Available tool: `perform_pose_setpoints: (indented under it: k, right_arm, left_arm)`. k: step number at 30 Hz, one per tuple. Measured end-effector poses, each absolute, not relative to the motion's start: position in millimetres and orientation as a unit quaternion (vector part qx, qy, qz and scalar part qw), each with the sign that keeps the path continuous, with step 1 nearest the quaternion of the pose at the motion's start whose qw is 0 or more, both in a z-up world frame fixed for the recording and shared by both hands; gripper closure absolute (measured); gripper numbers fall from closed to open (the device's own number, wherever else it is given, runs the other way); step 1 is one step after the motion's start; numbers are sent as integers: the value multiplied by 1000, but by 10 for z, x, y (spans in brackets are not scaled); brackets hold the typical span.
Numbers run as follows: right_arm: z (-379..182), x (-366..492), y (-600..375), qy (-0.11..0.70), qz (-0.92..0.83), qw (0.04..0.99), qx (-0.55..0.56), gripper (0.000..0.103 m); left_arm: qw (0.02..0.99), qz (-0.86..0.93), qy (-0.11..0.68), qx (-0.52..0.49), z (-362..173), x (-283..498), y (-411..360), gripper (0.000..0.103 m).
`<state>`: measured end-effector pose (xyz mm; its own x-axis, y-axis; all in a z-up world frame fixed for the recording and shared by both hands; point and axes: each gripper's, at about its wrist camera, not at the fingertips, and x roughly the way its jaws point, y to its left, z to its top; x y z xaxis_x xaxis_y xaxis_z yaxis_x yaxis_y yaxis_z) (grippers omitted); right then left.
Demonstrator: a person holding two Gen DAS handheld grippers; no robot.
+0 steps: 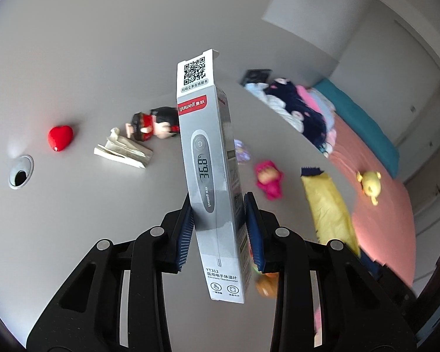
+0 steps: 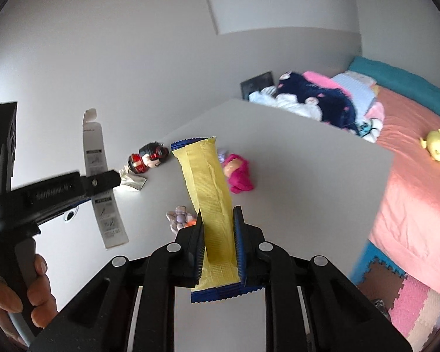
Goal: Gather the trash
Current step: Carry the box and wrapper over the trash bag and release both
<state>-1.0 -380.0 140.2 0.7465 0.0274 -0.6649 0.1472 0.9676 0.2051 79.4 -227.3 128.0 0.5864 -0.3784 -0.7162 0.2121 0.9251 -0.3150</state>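
Note:
My left gripper [image 1: 220,220] is shut on a tall grey thermometer box [image 1: 211,170] and holds it upright above the white table [image 1: 73,220]. The box also shows in the right wrist view [image 2: 102,182], at the left. My right gripper [image 2: 218,234] is shut on a yellow snack wrapper [image 2: 211,193] with blue serrated ends, held above the table. The wrapper also shows in the left wrist view [image 1: 328,205]. A crumpled foil packet [image 1: 123,151] lies on the table near the wall; it also shows in the right wrist view [image 2: 133,182].
On the table are a red heart [image 1: 60,138], a black-haired figurine [image 1: 152,124], a pink doll [image 1: 268,179], a small purple toy [image 2: 179,217] and a cable hole [image 1: 20,174]. A bed [image 2: 419,176] with clothes and a yellow toy lies to the right.

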Motion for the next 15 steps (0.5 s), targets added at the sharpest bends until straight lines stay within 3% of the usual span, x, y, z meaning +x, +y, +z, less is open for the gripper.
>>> perform_pose_setpoints:
  k: [15]
  right_arm:
    - [1686, -1681, -4575, 287, -142, 935, 154, 84]
  left_arm:
    - [875, -282, 393, -1, 1248, -602, -3401, 70]
